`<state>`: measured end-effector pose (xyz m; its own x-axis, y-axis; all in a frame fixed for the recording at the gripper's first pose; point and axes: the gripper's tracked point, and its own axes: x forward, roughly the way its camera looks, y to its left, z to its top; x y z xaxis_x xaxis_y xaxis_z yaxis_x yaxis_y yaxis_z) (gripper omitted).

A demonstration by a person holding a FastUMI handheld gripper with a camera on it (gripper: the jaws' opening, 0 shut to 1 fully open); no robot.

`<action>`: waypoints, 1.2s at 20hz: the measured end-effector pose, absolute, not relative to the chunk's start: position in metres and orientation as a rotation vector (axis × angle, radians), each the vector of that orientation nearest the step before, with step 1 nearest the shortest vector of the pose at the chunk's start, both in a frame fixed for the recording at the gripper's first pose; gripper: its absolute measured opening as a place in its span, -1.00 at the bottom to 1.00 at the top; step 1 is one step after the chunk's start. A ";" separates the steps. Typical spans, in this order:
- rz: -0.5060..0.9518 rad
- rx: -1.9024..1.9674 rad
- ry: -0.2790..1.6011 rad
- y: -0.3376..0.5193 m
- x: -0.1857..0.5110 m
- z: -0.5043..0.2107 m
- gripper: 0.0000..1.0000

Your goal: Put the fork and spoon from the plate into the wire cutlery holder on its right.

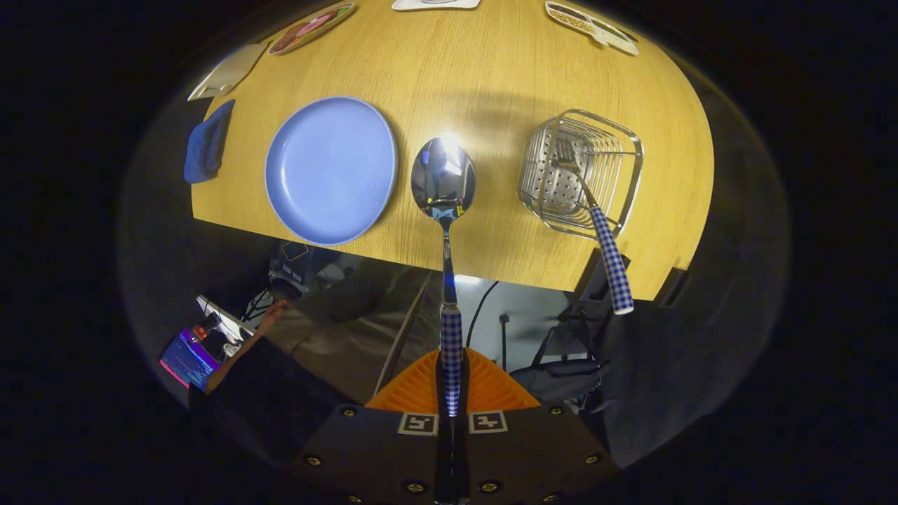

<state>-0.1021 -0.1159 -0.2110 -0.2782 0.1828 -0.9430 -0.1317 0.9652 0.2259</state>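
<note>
Gripper: we see the hand-held gripper with its two fingers pressed close together on the checked handle of the spoon, so it is holding the spoon
Spoon: the shiny steel spoon with a blue-and-white checked handle stands out ahead of the fingers, its bowl over the round wooden table, between the plate and the holder and touching neither
Plate: the pale blue round plate lies bare, left of the spoon bowl, its near rim just at the table's edge
Holder: the square silver wire cutlery holder with a perforated base sits right of the spoon, near the table's edge
Fork: we see the steel fork with a matching checked handle leaning in the holder, tines inside, handle reaching out over the near rim and past the table edge
Open room: bare wood lies between plate and holder
Far side: a folded dark blue cloth lies at the table's left edge, beside the plate
</note>
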 end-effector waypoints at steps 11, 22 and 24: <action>0.201 0.137 1.892 -0.164 -0.093 -0.202 -0.97; 0.170 0.165 1.949 -0.170 -0.071 -0.211 -0.97; 0.174 0.160 1.967 -0.170 -0.069 -0.214 -0.97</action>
